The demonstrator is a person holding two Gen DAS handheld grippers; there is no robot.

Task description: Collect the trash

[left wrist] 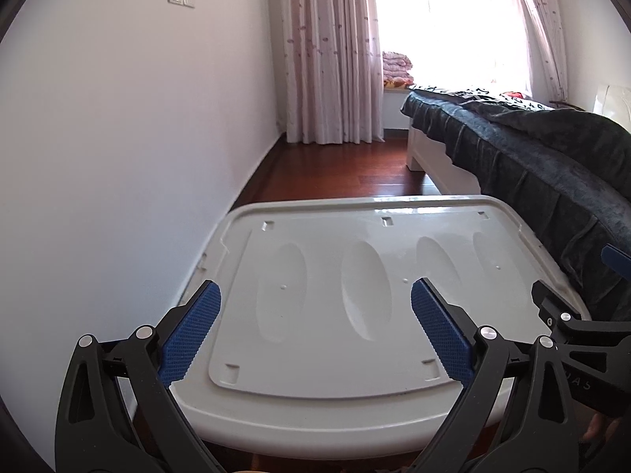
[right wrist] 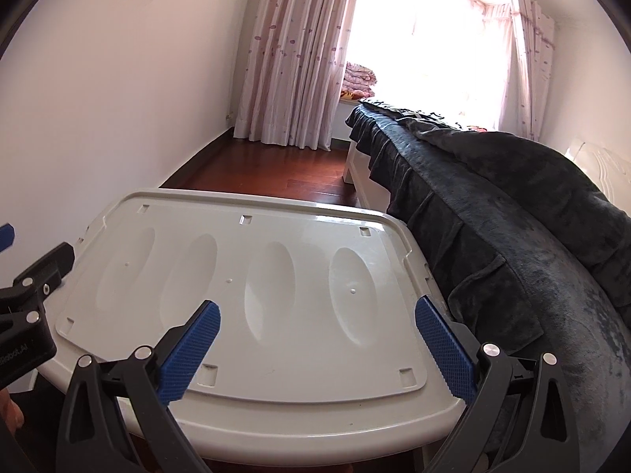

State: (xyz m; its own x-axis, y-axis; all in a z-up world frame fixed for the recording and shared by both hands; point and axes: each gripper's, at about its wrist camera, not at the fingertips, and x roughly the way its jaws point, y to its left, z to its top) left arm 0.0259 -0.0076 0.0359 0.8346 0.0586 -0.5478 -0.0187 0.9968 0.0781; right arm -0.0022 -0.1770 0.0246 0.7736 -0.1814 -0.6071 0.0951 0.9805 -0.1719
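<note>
1. Hovering spread wide and empty, the left hand-held gripper (left wrist: 315, 331) and right hand-held gripper (right wrist: 317, 339) overhang the white worktop (left wrist: 335, 358).
2. No trash shows ahead.
3. The bed (right wrist: 493, 205) lies right, its far end cut off.

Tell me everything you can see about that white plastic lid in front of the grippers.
The white lid looks like glossy moulded plastic, rectangular with rounded corners and a raised rim. Its top has four long oval dimples side by side and small square notches near the edges. It lies flat and level, apparently on a bin that is mostly hidden. The wall is at its left and the dark bed cover at its right; contact is unclear. Nothing lies on it. Both grippers hover open over its near edge.
</note>
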